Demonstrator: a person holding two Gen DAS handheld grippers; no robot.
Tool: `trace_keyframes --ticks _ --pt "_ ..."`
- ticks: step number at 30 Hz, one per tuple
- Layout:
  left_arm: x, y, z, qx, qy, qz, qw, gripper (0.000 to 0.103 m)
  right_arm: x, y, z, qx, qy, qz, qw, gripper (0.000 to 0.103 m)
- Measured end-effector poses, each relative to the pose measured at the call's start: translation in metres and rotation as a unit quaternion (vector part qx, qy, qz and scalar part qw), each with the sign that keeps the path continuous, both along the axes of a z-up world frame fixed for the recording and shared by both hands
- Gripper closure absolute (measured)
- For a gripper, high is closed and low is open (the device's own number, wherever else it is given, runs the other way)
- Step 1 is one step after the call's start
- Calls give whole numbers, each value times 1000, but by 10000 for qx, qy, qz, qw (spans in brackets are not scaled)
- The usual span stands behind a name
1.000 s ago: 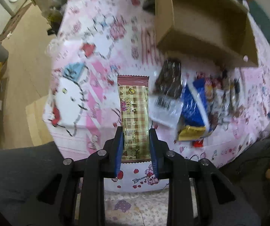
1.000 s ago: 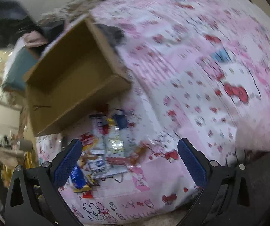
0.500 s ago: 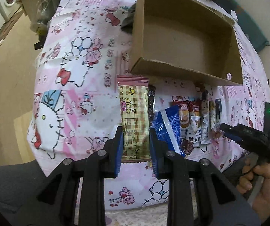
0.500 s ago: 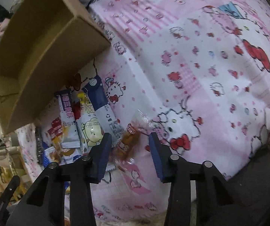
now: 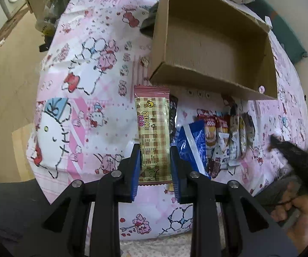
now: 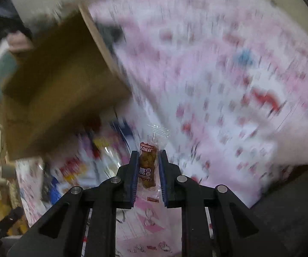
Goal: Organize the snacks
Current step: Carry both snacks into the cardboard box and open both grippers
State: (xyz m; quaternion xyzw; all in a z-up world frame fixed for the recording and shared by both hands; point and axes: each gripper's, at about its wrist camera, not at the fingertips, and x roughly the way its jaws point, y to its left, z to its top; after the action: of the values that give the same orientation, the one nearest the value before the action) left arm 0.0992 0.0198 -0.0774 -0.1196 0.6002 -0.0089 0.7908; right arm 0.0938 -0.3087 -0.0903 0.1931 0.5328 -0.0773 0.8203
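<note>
Left tongs: my jaws are closed on a wafer bar, gripping its lower part by the long edges; the bar points forward, away from me, its pink-edged top end toward the box.
Right tongs: my jaws are pinched onto a small candy in a clear wrapper with a brown centre and a red label; its crimped end sticks out past my fingertips.
Wafer bar: checked beige and brown wrapper, held above the sheet, its far end just short of the box's near wall.
Snack row: a blue packet lies just right of my left tongs, then red, white and darker sachets side by side on the sheet, in front of the box; a dark packet shows partly behind the wafer bar.
Box: open brown cardboard, standing on the sheet beyond the snacks, its inside bare as far as I can see.
Sheet: pink and white with cartoon cats and bows, covering the surface under everything.
Right view: heavily blurred; only my tongs and the candy are sharp, the box at upper left and the snacks below it smeared.
Right hand: seen at the lower right edge of the left view, holding the black handle.
</note>
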Motion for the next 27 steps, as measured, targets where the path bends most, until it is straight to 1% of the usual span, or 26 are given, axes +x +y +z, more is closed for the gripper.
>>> trace_keyframes --ticks 3,4,5,6,7,9,12,17,22,25,27 --pt "-1 -1 12 152 -276 54 9995 81 -8 -4 44 71 -951 34 9954 84" --pt "-1 0 16 180 -377 55 9991 81 -8 -4 55 208 -1221 74 9923 84" --pt "0 -1 22 205 -505 48 9985 81 -10 -8 67 448 -1536 143 9870 84" --pt "1 -1 29 251 -641 40 9976 81 -1 -1 72 570 -1697 186 9837 84" --pt "2 -1 34 300 -748 48 9967 81 1 -4 81 690 -1831 250 9804 84" --pt "4 -2 46 376 -966 38 9946 81 4 -1 90 963 -1924 357 9759 84" --pt "10 -3 61 435 -1178 45 9921 81 13 7 102 949 -2021 500 9735 84" --pt "32 -5 80 389 -1321 69 9904 81 29 12 111 925 -2118 716 9703 84" --pt "58 -13 97 386 -1486 -28 9881 81 49 16 115 1122 -2187 983 9643 84" --pt "73 -18 100 302 -1496 -59 9883 81 66 22 112 1216 -2111 1217 9622 84" --pt "83 -23 101 330 -1518 -102 9878 81 74 28 108 1213 -2091 1335 9611 84"
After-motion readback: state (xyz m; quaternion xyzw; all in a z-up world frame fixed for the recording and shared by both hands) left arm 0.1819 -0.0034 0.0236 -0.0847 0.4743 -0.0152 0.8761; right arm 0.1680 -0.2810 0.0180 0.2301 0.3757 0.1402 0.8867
